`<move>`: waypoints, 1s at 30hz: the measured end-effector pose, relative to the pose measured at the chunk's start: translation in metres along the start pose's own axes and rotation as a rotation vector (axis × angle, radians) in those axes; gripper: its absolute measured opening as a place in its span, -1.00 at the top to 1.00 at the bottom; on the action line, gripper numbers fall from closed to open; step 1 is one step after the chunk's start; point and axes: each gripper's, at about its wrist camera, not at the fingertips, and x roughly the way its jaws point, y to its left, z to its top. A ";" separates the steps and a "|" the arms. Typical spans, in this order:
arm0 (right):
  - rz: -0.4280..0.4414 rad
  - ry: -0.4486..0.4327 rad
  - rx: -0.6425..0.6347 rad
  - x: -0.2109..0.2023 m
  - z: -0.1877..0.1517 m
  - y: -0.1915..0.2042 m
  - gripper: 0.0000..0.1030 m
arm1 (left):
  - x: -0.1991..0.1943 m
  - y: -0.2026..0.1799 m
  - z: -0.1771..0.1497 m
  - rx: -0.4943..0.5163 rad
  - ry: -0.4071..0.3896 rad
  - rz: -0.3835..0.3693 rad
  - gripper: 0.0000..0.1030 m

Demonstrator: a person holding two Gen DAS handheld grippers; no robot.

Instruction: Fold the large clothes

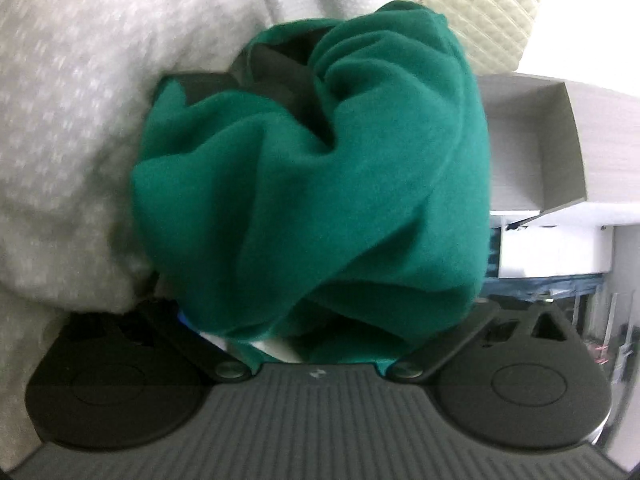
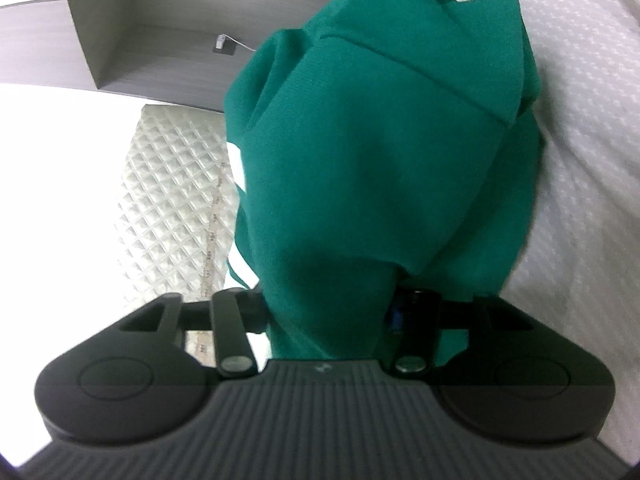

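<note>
Left gripper [image 1: 316, 320]: my fingers are buried under bunched green cloth [image 1: 320, 184]; I cannot tell how wide they stand, or whether they grip.
Right gripper [image 2: 332, 320]: green cloth [image 2: 376, 168] runs between my fingers, which are also hidden; grip unclear.
Cloth: crumpled, piled over both grippers, against the white bedding [image 1: 68, 128].
Behind: grey shelf [image 2: 132, 40]; quilted pillow [image 2: 172, 200].

White textured bedspread [image 1: 80, 120] with a raised dot weave, cream quilted mattress edge [image 2: 172, 200] in a diamond pattern with a printed seam tape, grey wood-grain open shelf unit [image 2: 160, 40], small plug and thin cable [image 2: 222, 44] lying inside it
</note>
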 end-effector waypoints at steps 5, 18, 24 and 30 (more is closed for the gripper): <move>-0.034 0.025 0.045 -0.009 -0.006 0.008 -0.81 | -0.007 -0.015 0.005 0.092 -0.023 0.025 0.11; -0.092 0.020 0.130 0.035 -0.015 0.006 -1.00 | -0.021 -0.019 0.002 0.174 -0.049 0.000 0.34; -0.112 -0.044 0.088 0.043 0.004 0.010 -1.00 | -0.017 -0.016 0.006 0.177 -0.049 0.009 0.34; -0.151 0.003 0.041 0.084 0.012 0.024 -1.00 | -0.015 -0.014 0.004 0.196 -0.052 0.020 0.36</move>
